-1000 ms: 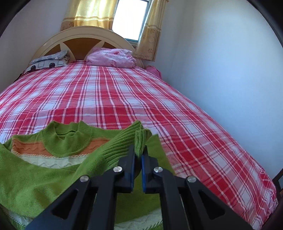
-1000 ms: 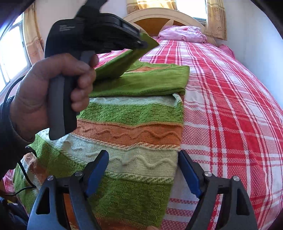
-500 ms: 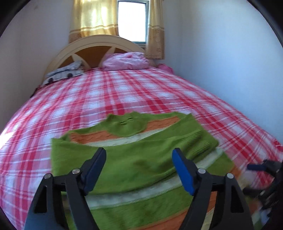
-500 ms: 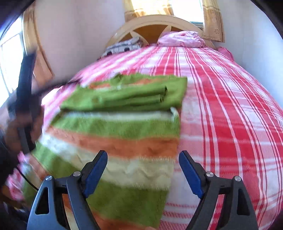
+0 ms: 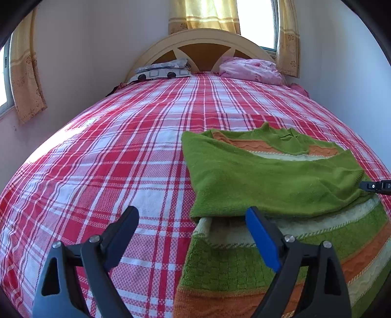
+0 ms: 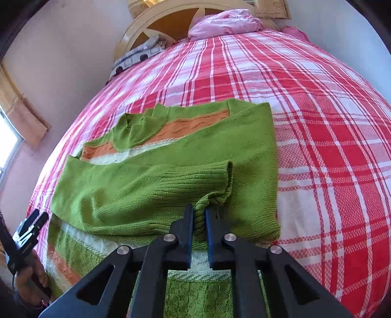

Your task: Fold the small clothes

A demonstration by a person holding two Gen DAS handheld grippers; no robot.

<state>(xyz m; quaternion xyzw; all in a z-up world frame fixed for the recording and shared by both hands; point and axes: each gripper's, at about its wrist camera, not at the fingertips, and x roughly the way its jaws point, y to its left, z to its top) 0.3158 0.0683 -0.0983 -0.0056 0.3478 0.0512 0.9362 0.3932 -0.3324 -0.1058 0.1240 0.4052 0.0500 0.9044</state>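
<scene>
The sweater [image 6: 171, 151] lies flat on the bed [image 6: 330, 122], green with orange and cream bands, its neck toward the headboard [image 5: 202, 46]; both sleeves are folded in across the chest, and the ribbed cuff [image 6: 220, 181] of the upper one ends near the sweater's right edge. The right gripper [image 6: 200, 215] has just closed and its jaws are clamped on a pinch of green knit just below that cuff — the fabric bunches up between the black fingers [image 6: 187, 220].

The left gripper [image 5: 193, 234] hangs over the sweater's other side with its jaws spread wide, having just been opening; nothing is pressed between them; the blue-padded finger [image 5: 261, 239] sits above the cream band near the folded sleeve's lower edge, the other finger above the bare red-and-white plaid. From the right wrist view a hand [image 6: 29, 283] grips that tool's handle at the lower left, beside the sweater's hem.

Farther off, a grey patterned pillow [image 5: 161, 71] and a pink bundle [image 5: 249, 71] rest against the headboard; yellow curtains [image 5: 205, 12] hang behind it — another curtain [image 5: 24, 80] covers a side window on the left wall.
</scene>
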